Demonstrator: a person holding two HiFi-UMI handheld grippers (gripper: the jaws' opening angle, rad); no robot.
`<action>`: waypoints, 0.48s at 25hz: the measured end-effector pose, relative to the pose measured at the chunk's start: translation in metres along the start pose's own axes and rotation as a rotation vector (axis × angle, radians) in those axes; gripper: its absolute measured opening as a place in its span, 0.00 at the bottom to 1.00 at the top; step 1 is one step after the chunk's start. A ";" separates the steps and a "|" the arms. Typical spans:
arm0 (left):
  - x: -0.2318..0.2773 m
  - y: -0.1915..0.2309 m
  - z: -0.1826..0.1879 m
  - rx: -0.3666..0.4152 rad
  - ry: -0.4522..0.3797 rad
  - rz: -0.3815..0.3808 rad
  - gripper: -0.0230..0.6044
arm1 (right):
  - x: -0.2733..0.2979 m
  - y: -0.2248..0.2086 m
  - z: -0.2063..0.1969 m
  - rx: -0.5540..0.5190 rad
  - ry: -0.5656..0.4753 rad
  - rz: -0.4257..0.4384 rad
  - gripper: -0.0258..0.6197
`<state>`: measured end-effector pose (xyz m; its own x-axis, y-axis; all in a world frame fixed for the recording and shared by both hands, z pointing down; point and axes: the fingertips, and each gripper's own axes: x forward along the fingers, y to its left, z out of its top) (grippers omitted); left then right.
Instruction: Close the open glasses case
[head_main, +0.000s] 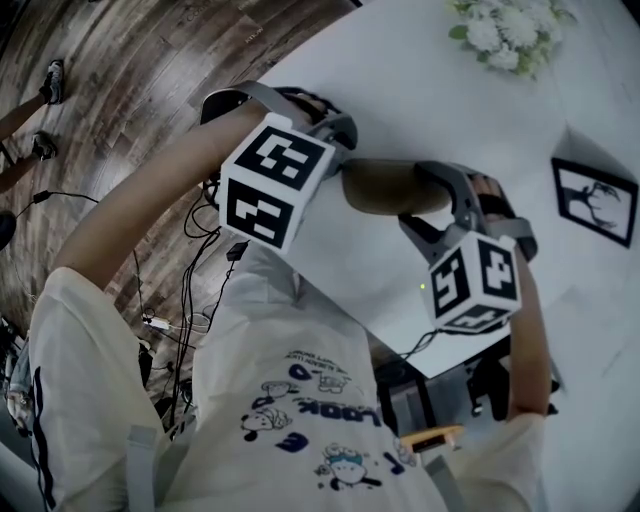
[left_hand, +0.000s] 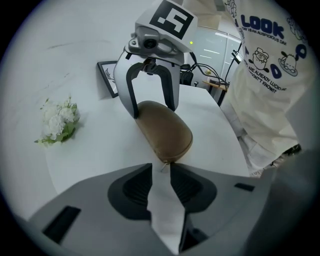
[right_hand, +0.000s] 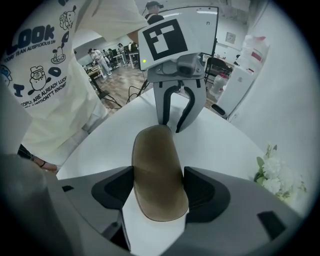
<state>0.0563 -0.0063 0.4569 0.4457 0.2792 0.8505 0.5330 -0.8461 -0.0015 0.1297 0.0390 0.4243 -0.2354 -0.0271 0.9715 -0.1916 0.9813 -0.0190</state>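
Brown oblong glasses case (right_hand: 157, 170), laid flat on white round table (left_hand: 100, 150), clenched at both sides by right gripper (right_hand: 159, 175); left gripper (left_hand: 161, 172) jaws held narrowly released around thin zipper pull (left_hand: 162, 168).

You are in an open-plan office or lab workspace. Beyond your white bench (head_main: 420, 110), people sit at rows of desks (right_hand: 106, 57). Cables (head_main: 190, 262) trail over the wood-plank floor (head_main: 130, 60). A framed picture (head_main: 593, 200) and white flowers (head_main: 505, 30) dress the bench.
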 end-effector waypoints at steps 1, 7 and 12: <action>0.000 0.000 0.000 0.012 0.001 -0.010 0.21 | 0.000 0.000 0.000 -0.001 -0.001 0.005 0.49; 0.003 -0.007 0.001 0.127 -0.003 -0.038 0.07 | 0.001 0.001 0.001 -0.004 -0.011 0.036 0.49; 0.002 -0.003 0.001 0.105 -0.010 -0.004 0.04 | 0.001 0.001 0.002 -0.007 -0.023 0.052 0.50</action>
<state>0.0562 -0.0023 0.4577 0.4498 0.2877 0.8455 0.6072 -0.7928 -0.0532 0.1279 0.0394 0.4246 -0.2664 0.0198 0.9637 -0.1715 0.9829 -0.0676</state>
